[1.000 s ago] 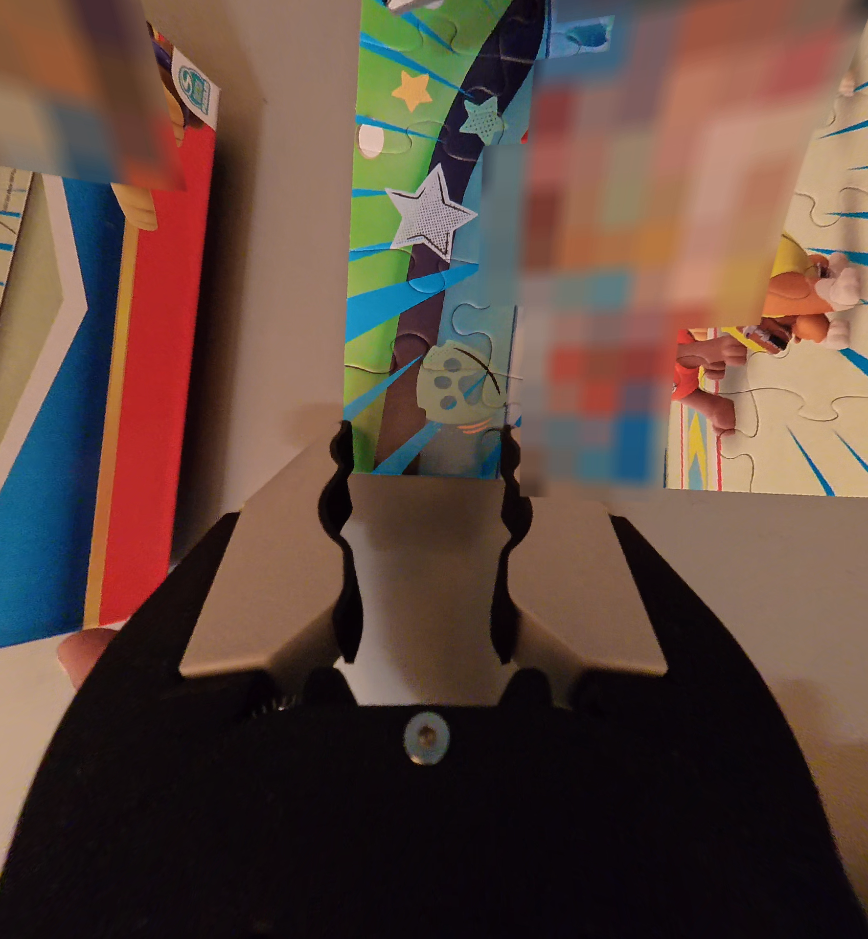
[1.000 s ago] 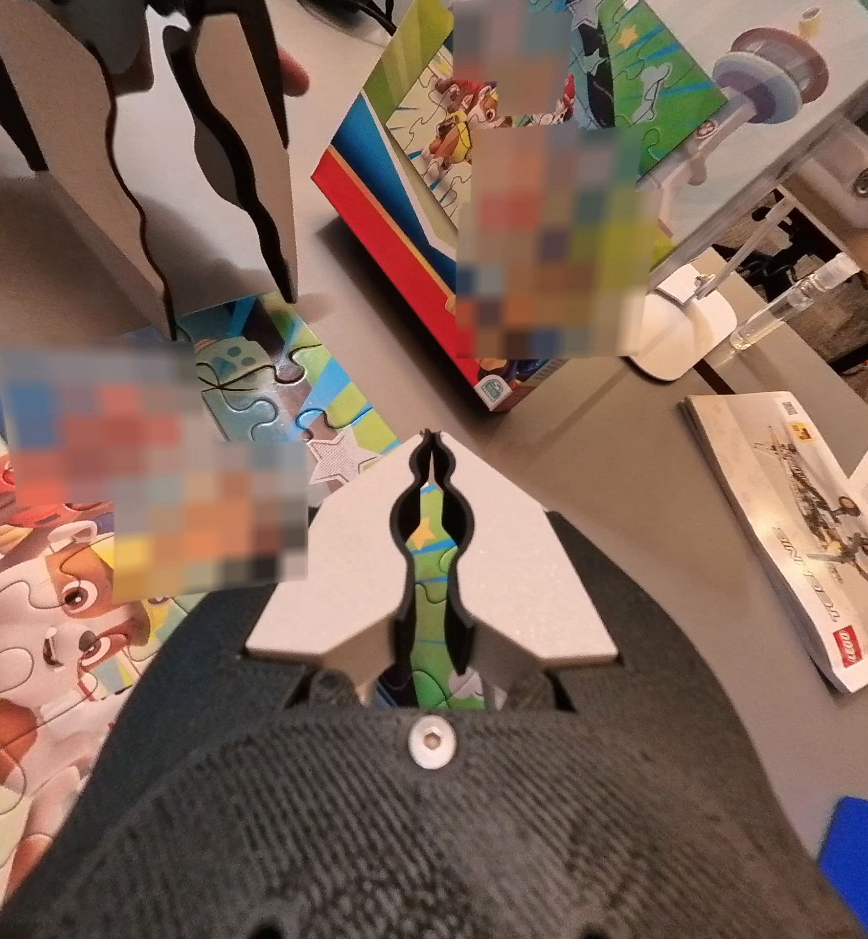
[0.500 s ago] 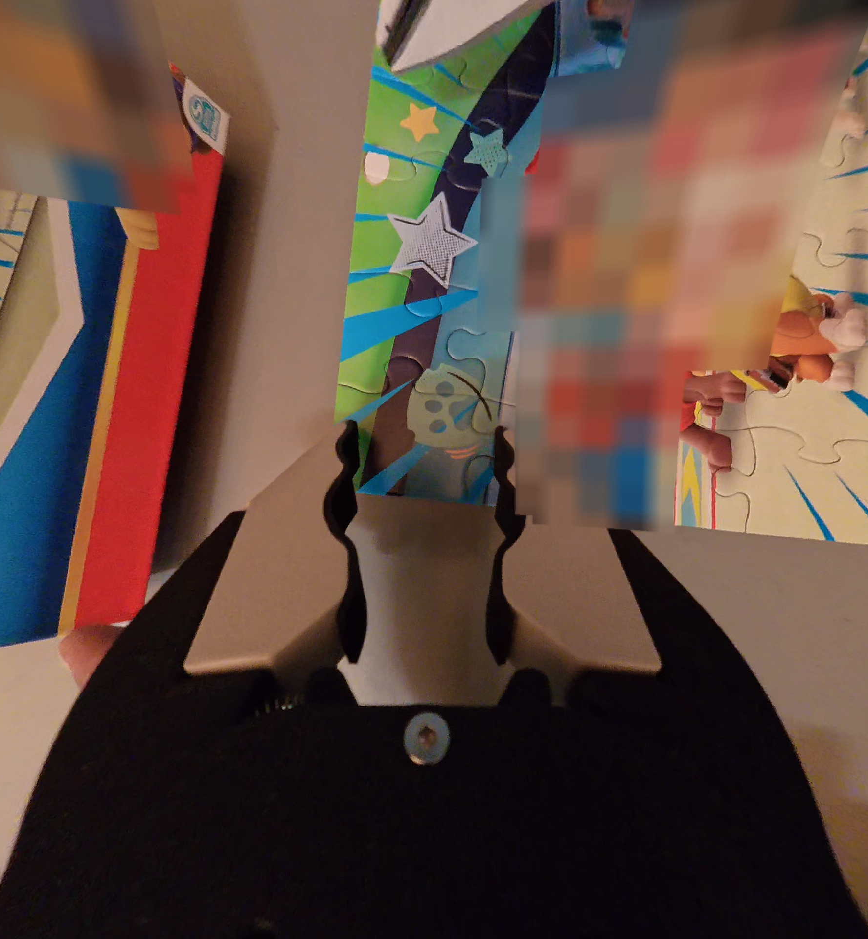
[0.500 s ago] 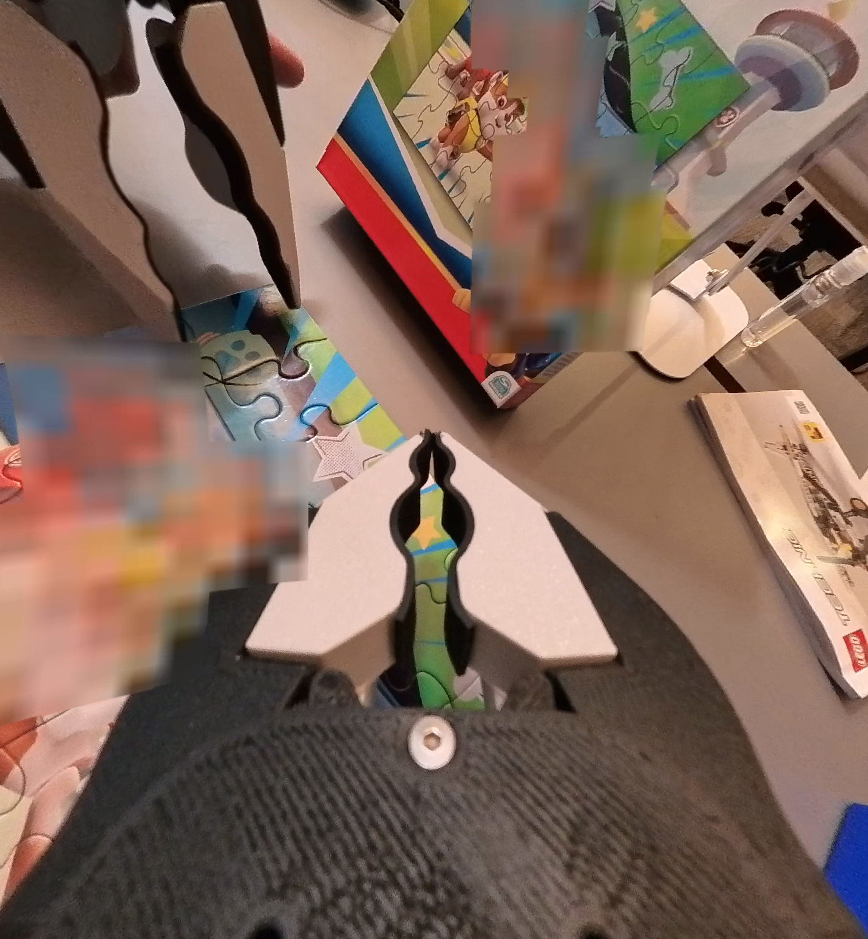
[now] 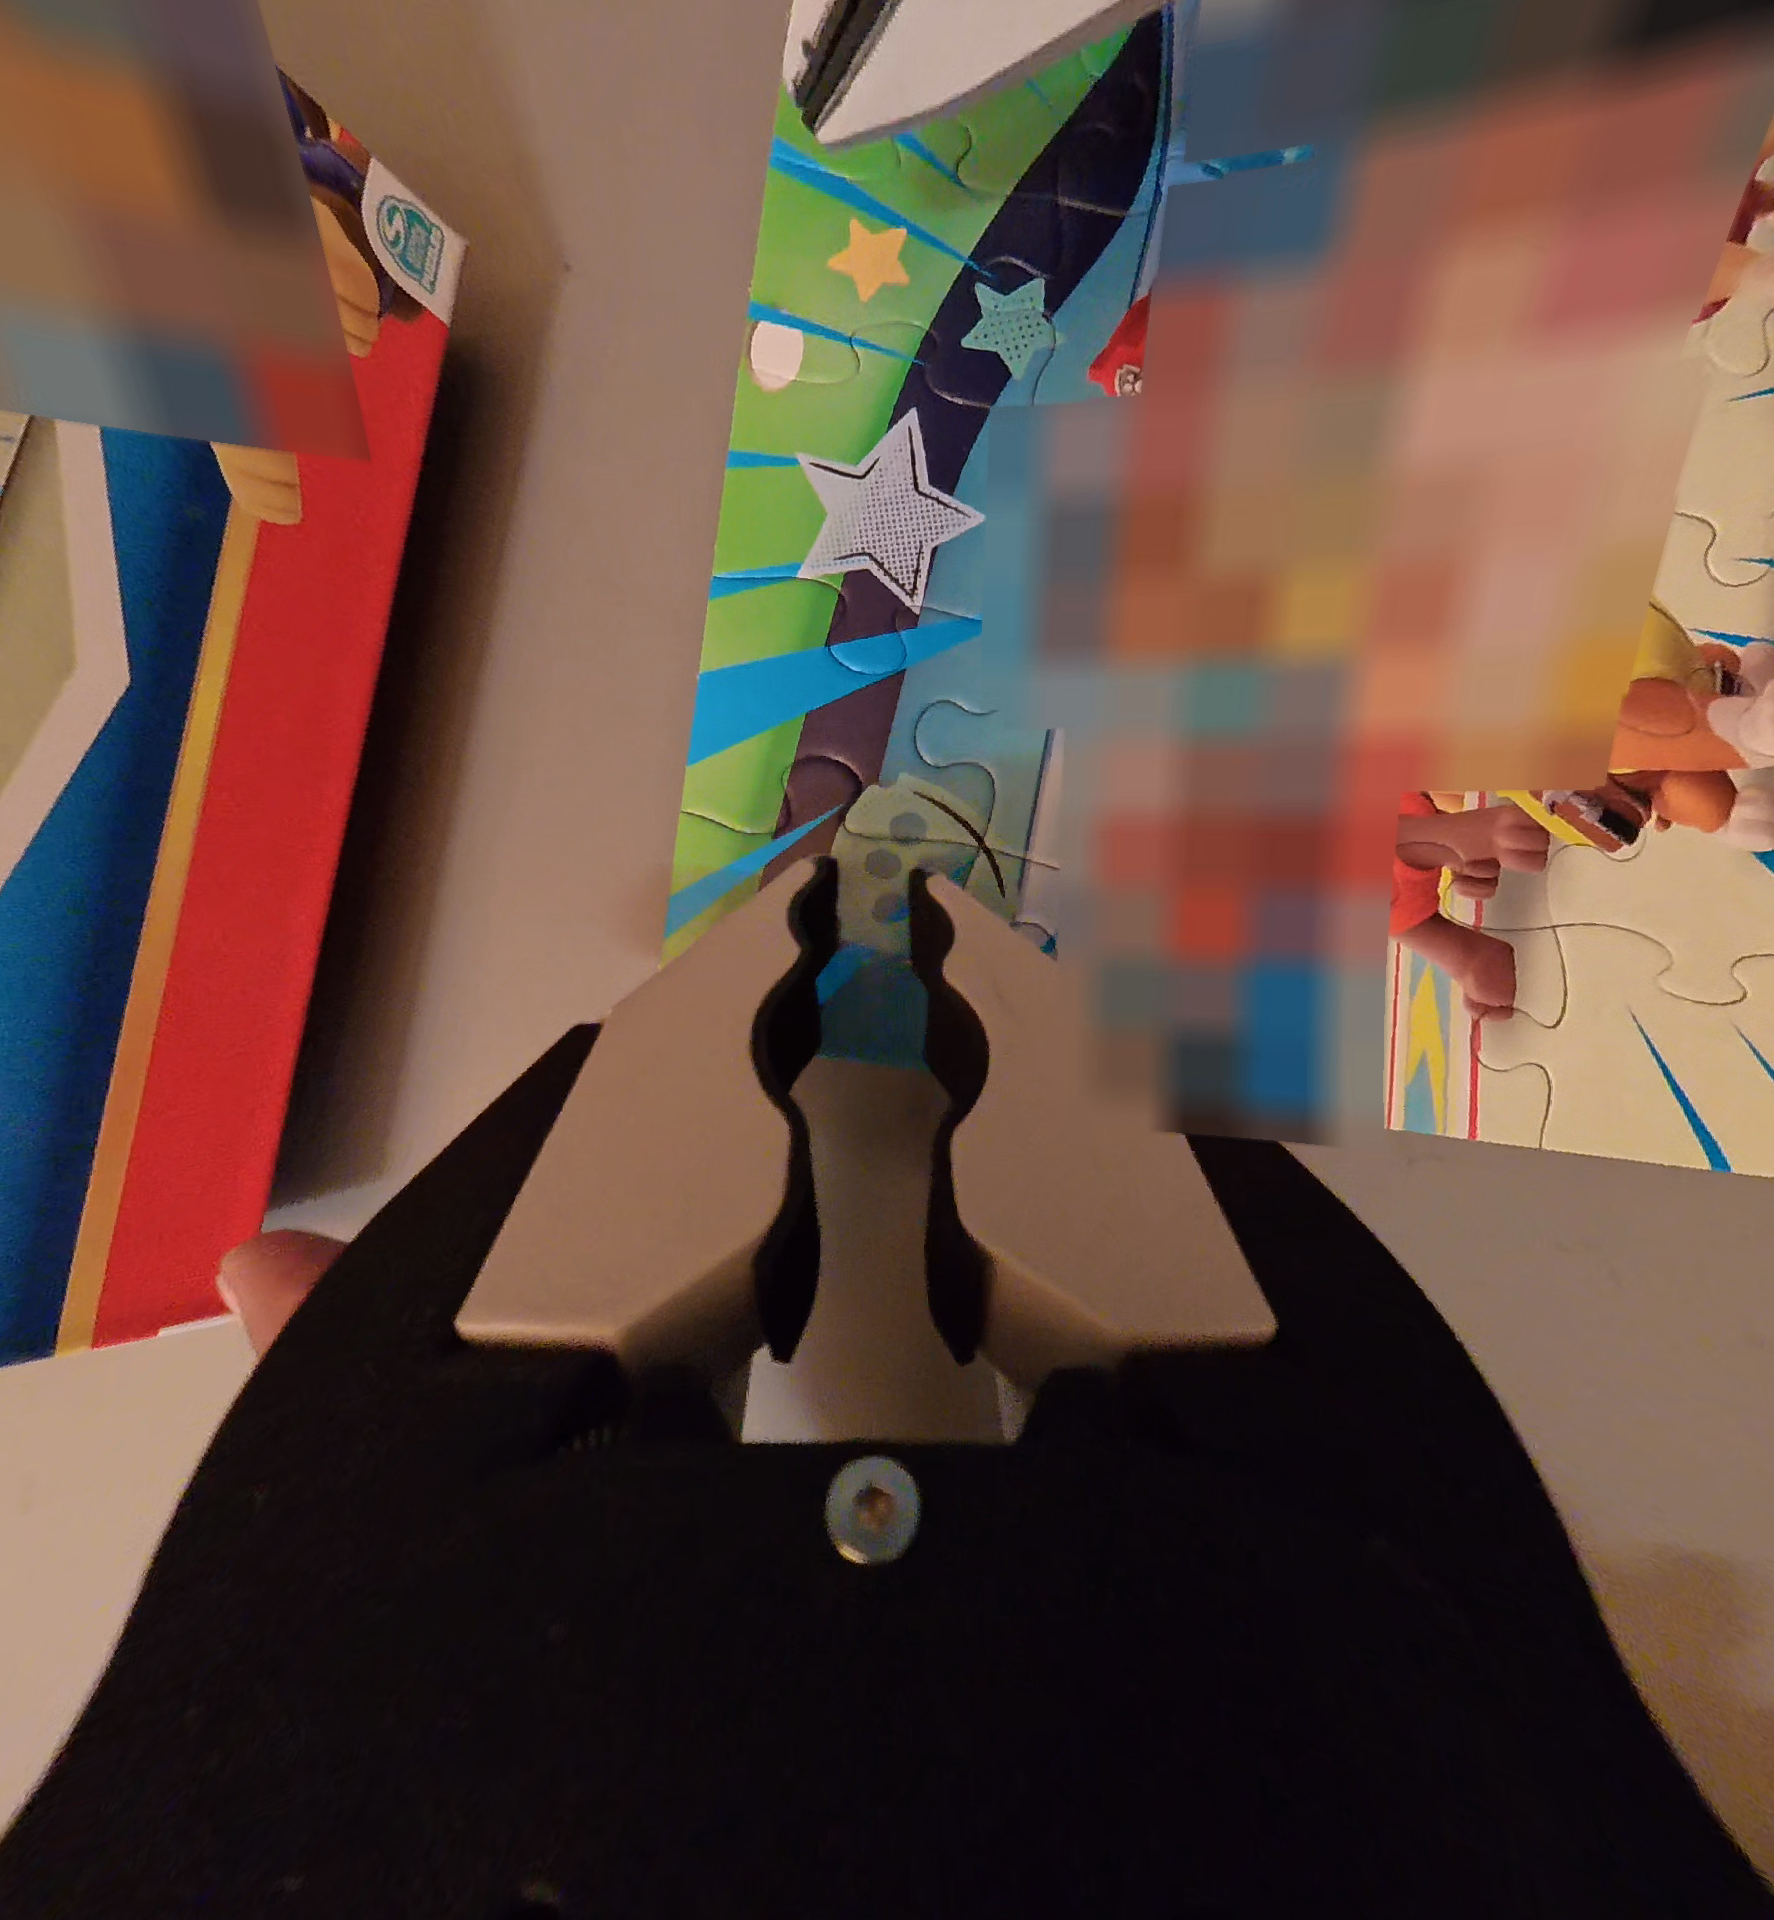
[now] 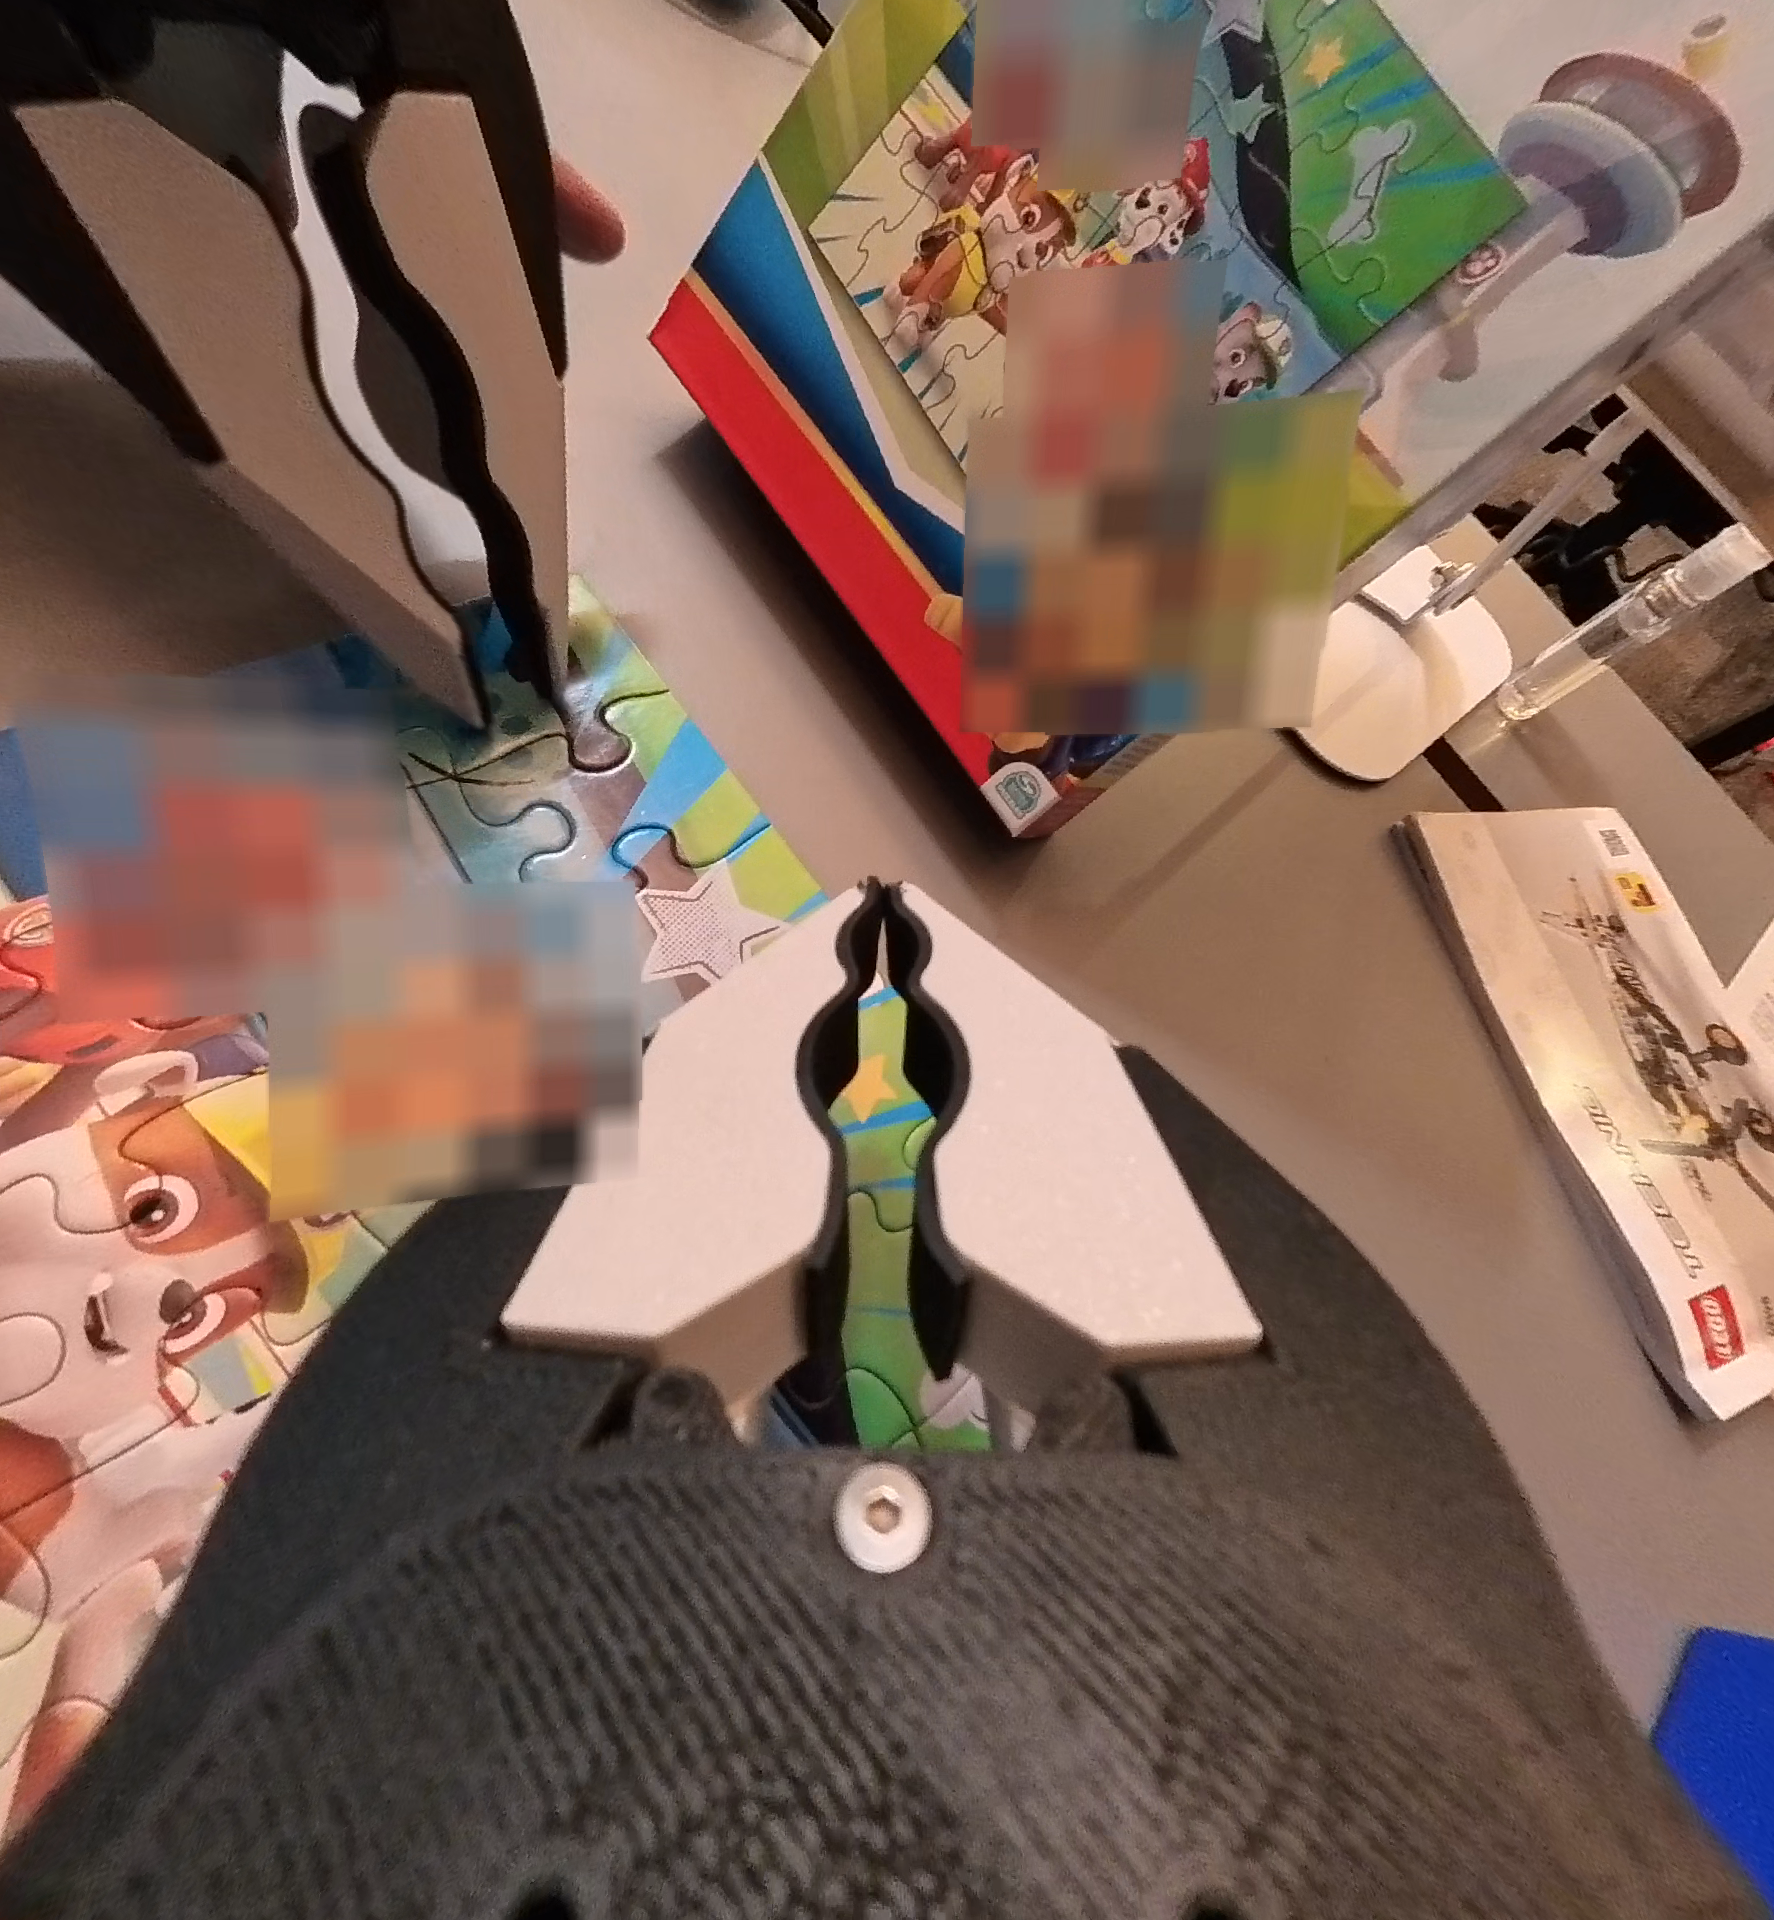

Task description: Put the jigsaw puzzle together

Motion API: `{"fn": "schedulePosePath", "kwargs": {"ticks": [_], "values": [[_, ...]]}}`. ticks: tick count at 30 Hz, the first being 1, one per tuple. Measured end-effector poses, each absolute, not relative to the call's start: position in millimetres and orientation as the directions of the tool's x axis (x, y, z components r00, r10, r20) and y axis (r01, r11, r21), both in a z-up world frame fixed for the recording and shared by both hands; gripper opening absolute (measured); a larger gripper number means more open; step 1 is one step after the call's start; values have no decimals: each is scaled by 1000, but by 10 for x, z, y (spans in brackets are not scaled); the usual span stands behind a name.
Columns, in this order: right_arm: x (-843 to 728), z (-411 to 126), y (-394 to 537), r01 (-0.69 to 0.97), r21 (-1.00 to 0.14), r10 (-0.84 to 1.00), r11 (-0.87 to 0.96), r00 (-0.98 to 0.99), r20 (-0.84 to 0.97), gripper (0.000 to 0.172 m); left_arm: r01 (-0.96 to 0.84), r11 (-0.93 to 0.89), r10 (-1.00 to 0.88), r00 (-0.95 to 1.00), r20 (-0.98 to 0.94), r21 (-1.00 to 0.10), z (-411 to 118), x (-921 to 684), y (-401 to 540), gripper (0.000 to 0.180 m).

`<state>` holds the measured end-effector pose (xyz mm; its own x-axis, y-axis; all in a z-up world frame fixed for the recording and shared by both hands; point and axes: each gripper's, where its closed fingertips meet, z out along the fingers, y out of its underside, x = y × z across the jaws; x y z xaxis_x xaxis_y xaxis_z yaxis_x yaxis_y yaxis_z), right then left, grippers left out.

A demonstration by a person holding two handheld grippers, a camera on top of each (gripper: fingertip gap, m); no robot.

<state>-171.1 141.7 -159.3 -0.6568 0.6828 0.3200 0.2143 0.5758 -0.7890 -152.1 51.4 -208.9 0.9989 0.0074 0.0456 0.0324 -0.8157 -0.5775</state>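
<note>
Lying flat on the grey surface (image 5: 571, 623), a colourful cardboard jigsaw puzzle (image 5: 862, 520) with cartoon dogs, stars and blue rays; every piece in view interlocked, no loose piece and no hole visible, though mosaic patches cover much of the middle. Standing just beside it at 9 o'clock in the left wrist view, a red and blue cardboard box (image 5: 270, 727) printed with the same picture.

Pointing steeply down, the left gripper (image 5: 867, 883) with fingertips set on the puzzle's near corner, at the piece bearing a pale spotted disc (image 5: 888, 831). Jaws narrow, a slim strip of that piece showing between them; impossible to tell whether the pads pinch the piece or only rest on it. Seen at 8 o'clock beside the black housing, the tip of a person's finger (image 5: 259, 1278).

Hovering over the puzzle's green edge near the white star (image 6: 696, 925), the right gripper (image 6: 883, 899), tilted forward toward 12 o'clock, fingertips closed together with nothing between them. At 3 o'clock in that view, a white instruction booklet (image 6: 1589, 1091) on the surface, well apart from the puzzle.
</note>
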Motion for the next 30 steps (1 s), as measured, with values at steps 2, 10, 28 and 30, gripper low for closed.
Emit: {"fn": "schedulePosePath", "kwargs": {"ticks": [2, 10, 28, 30], "values": [[-1709, -1596, 1415, 214, -786, 681, 580, -657, 323, 0, 35, -809, 13, 999, 41, -586, -2092, -1529, 557, 2], [-1710, -1593, 1424, 213, -784, 681, 583, -655, 328, 0, 79, -789, 59, 997, 53, -609, -2098, -1590, 652, 0], [-1523, -1226, 2278, 315, -884, 887, 346, -417, 199, 7, 353, -664, 330, 929, 166, -659, -2041, -1430, 497, 0], [-1213, -1232, 2345, 335, -894, 903, 298, -404, 149, 8, 336, -652, 334, 932, 140, -679, -1990, -1301, 454, 1]]}}
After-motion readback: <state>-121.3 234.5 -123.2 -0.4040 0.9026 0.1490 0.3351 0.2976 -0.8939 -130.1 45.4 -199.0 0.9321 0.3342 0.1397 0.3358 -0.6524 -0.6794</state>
